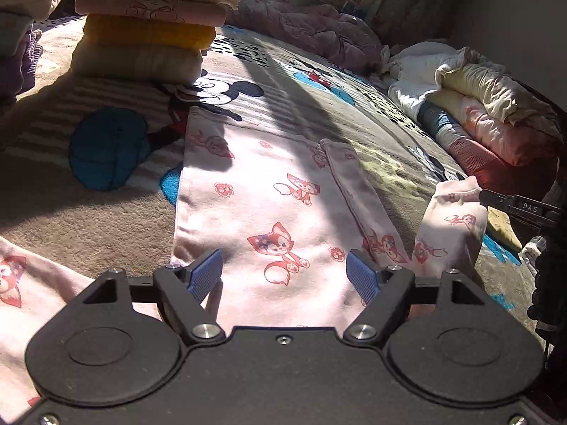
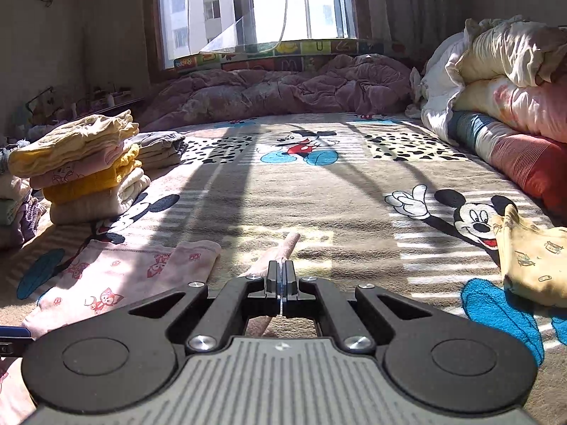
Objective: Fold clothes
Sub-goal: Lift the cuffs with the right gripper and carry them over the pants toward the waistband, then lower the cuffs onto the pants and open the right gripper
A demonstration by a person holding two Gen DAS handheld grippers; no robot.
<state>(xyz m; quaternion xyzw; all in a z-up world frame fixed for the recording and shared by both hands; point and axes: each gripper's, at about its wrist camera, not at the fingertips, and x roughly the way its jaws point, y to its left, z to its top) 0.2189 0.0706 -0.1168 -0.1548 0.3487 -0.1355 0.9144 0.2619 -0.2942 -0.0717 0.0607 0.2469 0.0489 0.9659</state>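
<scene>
Right now the right claw (image 2: pixel 282 276) is clamped on the pink garment's (image 1: pixel 269 212) sleeve, left claw (image 1: pixel 285 276) apart above it

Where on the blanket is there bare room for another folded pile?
Free: the blanket middle, between the folded stack and the rolled bedding. Crowded: near left under the pink garment, near right by the yellow garment.
</scene>
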